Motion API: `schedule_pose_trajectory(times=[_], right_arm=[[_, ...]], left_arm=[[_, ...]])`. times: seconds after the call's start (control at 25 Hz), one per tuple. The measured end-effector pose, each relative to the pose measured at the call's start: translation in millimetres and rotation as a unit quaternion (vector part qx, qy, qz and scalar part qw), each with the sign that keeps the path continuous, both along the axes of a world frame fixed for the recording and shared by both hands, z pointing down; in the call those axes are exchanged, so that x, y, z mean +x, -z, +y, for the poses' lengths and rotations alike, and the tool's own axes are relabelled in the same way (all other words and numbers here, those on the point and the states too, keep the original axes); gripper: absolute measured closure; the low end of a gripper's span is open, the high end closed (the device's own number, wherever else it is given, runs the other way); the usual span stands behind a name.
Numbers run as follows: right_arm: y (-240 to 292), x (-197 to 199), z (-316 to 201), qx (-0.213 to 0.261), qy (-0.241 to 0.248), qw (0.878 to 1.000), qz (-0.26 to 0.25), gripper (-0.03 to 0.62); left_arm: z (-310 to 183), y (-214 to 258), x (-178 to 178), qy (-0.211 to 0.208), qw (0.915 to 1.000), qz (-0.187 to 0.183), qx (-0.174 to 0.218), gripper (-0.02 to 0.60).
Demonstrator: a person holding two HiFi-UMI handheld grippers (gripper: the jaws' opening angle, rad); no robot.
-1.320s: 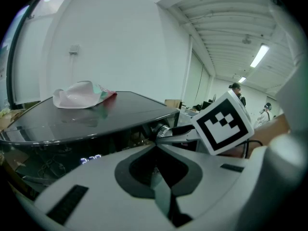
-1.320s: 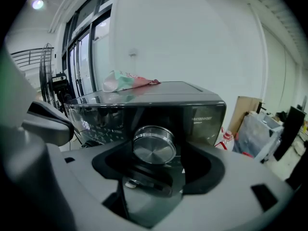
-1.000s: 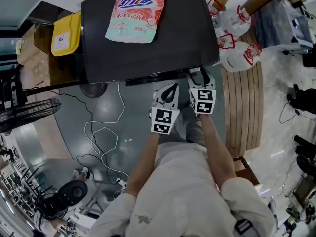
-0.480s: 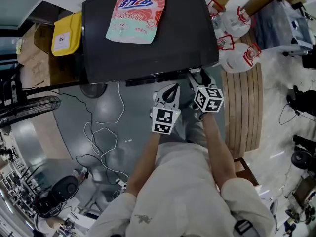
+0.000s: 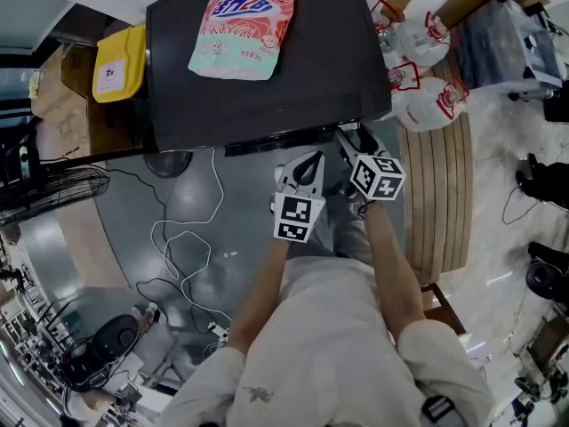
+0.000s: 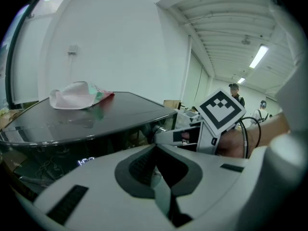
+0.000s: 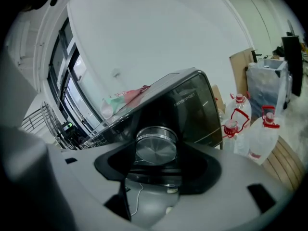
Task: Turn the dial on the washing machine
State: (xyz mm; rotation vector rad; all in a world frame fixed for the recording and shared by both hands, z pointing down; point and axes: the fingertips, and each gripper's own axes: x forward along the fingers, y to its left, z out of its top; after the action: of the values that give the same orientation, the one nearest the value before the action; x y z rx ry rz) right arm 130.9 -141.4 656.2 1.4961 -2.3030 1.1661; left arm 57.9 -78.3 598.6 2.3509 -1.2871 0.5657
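— Now, which step in hand?
— Turning, by the look of it. Right gripper (image 5: 349, 139) up against the front of the washing machine (image 5: 267, 78), just under its top edge, marker cube tipped to one side as if mid-twist.
— Gripping what?
— Clamped on the dial (image 7: 156, 146). Silver, round, seen face-on in the right gripper view, seated squarely between the fingers (image 7: 206, 170) and pinched at both sides of its rim.
— Where on the machine?
— On the front panel, toward the right end as faced, just below the lid. Hidden under the overhang in the head view.
— And the other side?
— Left gripper (image 5: 300, 165) just beside the right one, a little short of the machine's front, nearer the middle of the panel. Fingers closed together on nothing, touching neither panel nor dial.
— Anything on top of the machine?
— Only a pink-and-green detergent pouch (image 5: 244, 25), lying flat toward the back of the lid, well apart from the dial.
— Next move?
— Probably a roll of the right wrist about the dial's own axis, squeeze kept even, fingers kept centred, no sideways push. Then a glance at the lit display (image 6: 86, 161) on the machine's front before letting go. Likely risk: slipping on that smooth metal rim with a slackened grip.
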Motion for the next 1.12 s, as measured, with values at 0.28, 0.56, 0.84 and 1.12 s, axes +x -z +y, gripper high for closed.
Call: schedule_pose_trajectory(times=[0.28, 0.56, 0.84, 1.12], right_arm=[[0.3, 0.2, -0.4, -0.011, -0.011, 0.999, -0.038, 0.315], [1.3, 1.1, -0.2, -0.024, -0.029, 0.995, -0.088, 0.315], [-0.1, 2.0, 1.1, -0.036, -0.045, 0.99, -0.13, 0.315], [-0.2, 0.1, 0.2, -0.045, -0.056, 0.982, -0.173, 0.315]], left_arm=[[0.5, 0.3, 1.3, -0.001, 1.0, 0.0, 0.0, 0.569], [0.4, 2.0, 1.5, -0.002, 1.0, -0.001, 0.0, 0.569], [1.8, 2.5, 1.2, -0.003, 1.0, 0.0, 0.0, 0.569], [0.5, 2.5, 1.1, -0.004, 1.0, 0.0, 0.0, 0.569]])
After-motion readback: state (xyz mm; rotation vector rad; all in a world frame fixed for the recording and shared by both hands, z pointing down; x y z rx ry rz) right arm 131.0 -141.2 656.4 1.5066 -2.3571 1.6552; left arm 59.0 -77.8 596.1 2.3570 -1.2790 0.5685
